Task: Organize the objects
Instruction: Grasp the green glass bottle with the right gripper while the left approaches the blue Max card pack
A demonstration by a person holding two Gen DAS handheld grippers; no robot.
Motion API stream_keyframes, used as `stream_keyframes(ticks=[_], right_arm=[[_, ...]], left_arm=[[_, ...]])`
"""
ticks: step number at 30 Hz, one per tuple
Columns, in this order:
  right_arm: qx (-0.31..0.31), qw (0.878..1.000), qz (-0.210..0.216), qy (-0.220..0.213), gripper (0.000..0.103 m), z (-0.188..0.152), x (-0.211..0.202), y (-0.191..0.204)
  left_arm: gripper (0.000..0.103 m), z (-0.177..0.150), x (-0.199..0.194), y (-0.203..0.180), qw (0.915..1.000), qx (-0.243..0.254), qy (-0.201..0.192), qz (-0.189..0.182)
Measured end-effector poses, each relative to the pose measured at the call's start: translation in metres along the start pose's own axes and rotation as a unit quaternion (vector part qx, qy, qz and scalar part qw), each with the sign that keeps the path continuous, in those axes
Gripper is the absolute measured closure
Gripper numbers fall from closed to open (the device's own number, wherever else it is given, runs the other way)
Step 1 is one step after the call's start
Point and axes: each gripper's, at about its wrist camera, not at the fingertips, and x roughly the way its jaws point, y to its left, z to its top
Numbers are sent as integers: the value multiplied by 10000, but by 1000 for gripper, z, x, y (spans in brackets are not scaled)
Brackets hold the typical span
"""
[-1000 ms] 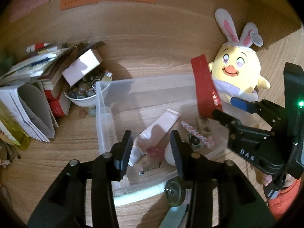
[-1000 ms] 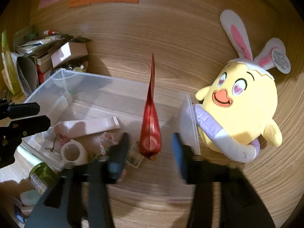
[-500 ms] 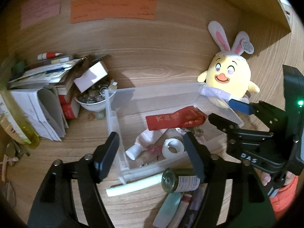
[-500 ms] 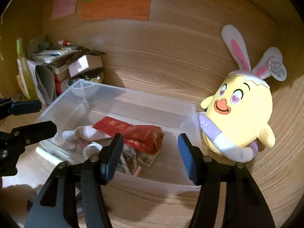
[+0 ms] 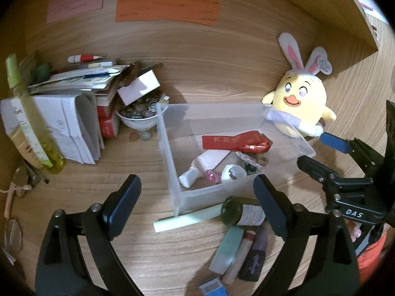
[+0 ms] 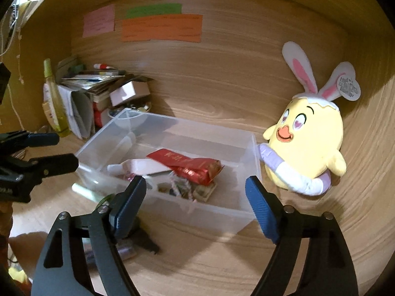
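Wooden desk (image 5: 74,222) carries, from its left edge, stacked papers (image 5: 61,113), then a clear bin (image 5: 170,162) holding a red packet (image 5: 234,141) and a white tube (image 5: 205,165); a yellow plush (image 5: 300,106) sits right. Left gripper (image 5: 197,192) and right gripper (image 6: 196,193) have just been opening, both wide and empty.

Translucent plastic bin (image 6: 170,208), glossy red foil packet (image 6: 190,166), plush cloth chick (image 6: 311,148), matt wood-grain desk (image 5: 172,251).
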Motion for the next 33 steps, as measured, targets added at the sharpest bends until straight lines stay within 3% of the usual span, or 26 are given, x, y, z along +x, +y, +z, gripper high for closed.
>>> stream_keyframes(ticks=[14, 22, 33], right_arm=[[-304, 9954, 609, 680, 23, -31, 26, 45], [-472, 9908, 750, 1018, 23, -36, 46, 61], [-584, 9870, 814, 1259, 25, -41, 65, 72]], left_arm=[[9, -45, -8, 14, 9989, 119, 431, 171], [9, -72, 2, 22, 9963, 59, 819, 255], [9, -89, 2, 26, 9944, -20, 1033, 211]])
